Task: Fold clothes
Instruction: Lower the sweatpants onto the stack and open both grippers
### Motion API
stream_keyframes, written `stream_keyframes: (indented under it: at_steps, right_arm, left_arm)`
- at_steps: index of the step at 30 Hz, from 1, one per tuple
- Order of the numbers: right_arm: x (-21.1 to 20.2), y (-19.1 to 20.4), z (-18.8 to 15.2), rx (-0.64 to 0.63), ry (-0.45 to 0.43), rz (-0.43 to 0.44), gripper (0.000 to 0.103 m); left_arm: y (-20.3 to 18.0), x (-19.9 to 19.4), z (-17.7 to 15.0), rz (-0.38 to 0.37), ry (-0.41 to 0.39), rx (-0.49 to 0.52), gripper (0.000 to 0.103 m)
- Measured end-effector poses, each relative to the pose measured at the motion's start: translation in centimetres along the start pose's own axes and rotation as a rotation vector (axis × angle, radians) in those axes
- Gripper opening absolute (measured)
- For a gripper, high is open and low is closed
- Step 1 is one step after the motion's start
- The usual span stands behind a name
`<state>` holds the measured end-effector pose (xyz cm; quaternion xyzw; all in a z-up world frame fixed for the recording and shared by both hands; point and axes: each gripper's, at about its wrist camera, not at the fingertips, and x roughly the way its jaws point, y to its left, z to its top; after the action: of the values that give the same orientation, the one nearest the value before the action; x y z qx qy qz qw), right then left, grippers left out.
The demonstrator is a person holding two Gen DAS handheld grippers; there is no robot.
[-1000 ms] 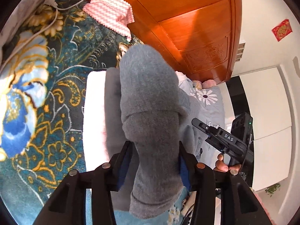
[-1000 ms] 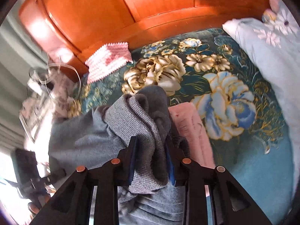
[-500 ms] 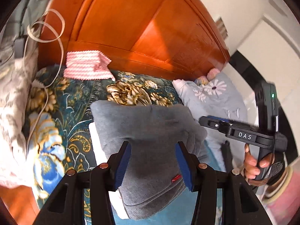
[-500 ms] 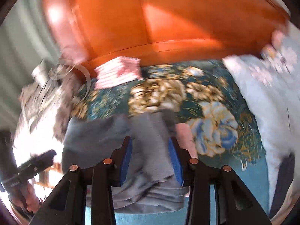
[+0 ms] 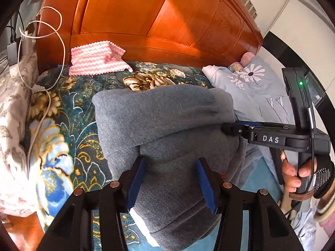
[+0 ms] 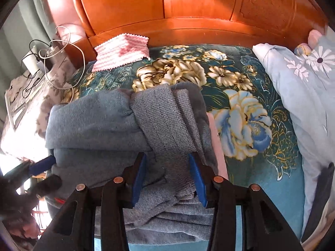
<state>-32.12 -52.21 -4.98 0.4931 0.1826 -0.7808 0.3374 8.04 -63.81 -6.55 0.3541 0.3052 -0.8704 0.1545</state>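
The left gripper has its blue pads apart, and the grey garment lies between and under them without being pinched; a gap shows on both sides of the cloth. The right gripper is in a similar state: its pads stand apart over the ribbed hem of the same garment, and I see no squeeze on the fabric. In the left view the right gripper comes in from the right side, held by a hand, with its tips at the right edge of the bundle; whether they touch it I cannot tell.

The garment is a thick folded bundle in the near middle of the bed, with one layer turned over the others, so it already looks compact. This fits either a fold just laid down and let go, or a bundle about to be gripped for one more fold.

Under it a pink cloth shows at the right edge, and something white shows at the near left edge in the left view. It seems the bundle rests on a pile of folded items.

Around lies the floral blanket. Far left, a pink zigzag cloth lies against the wooden headboard. A pale blue pillow is at the right, and a white cable hangs at the left.
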Motion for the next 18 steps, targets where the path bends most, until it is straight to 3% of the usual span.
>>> stream_keyframes:
  at_steps: [4, 6, 13, 15, 18]
  right_arm:
    - [-1.8, 0.9, -0.6, -0.004, -0.034, -0.036, 0.046]
    - [-3.2, 1.3, -1.4, 0.003, -0.071, -0.036, 0.055]
    - [-6.1, 2.6, -7.1, -0.019, -0.093, -0.053, 0.06]
    - [-6.0, 2.7, -9.0, -0.023, -0.083, -0.077, 0.075]
    - [-5.5, 2.8, -11.7, -0.022, -0.063, -0.091, 0.078]
  left_arm:
    - [-0.8, -2.3, -0.8, 0.007, -0.027, -0.038, 0.061]
    - [-1.4, -3.4, -1.8, 0.008, -0.041, -0.054, 0.07]
    - [-3.3, -4.1, -6.2, 0.036, -0.03, -0.081, 0.08]
    - [-3.8, -4.1, -7.5, 0.049, -0.023, -0.085, 0.083]
    - [-4.6, -4.0, -9.4, 0.068, -0.012, -0.092, 0.087]
